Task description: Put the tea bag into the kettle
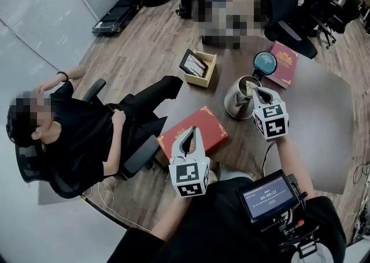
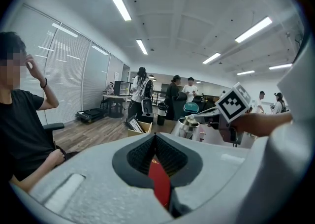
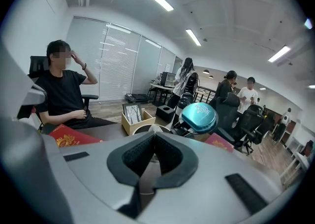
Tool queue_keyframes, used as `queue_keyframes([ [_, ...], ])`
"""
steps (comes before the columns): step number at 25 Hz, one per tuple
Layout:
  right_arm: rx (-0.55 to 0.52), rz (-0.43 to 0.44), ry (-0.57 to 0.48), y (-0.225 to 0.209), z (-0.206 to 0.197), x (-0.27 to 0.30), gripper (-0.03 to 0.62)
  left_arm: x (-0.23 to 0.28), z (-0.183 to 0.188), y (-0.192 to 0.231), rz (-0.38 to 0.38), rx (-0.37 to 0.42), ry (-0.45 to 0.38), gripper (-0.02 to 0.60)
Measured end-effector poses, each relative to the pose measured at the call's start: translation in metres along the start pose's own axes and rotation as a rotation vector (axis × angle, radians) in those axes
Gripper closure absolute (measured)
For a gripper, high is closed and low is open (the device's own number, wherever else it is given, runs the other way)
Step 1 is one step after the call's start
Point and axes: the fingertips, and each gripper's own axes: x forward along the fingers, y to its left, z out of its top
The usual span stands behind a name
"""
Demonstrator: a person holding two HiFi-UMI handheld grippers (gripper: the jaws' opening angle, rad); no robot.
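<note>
- Right tongs (image 1: 255,89): closed, pinching the tea bag (image 3: 152,128) at the tips.
- Tea bag is at the open mouth of the kettle (image 1: 237,103); teal lid (image 1: 265,63) is flipped up.
- Left tongs (image 1: 191,131): closed, empty, over the red box (image 1: 213,127) on the surface (image 1: 315,117).

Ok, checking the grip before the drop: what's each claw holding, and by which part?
The right claw pinches the tea bag by one edge above the kettle; which edge cannot be told. The left claw holds nothing.

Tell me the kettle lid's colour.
Teal; the lid shows best in the right gripper view.
</note>
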Motion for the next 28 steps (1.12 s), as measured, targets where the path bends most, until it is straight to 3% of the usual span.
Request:
queue_keyframes([
  [7,-0.004,0.003,0.033,0.007,-0.016,0.009,0.585,-0.003,-0.002,0.002,0.012,0.001,0.009,0.577],
  [28,-0.034,-0.016,0.005,0.012,-0.017,0.012,0.582,0.002,-0.008,-0.003,0.008,0.001,0.016,0.577],
])
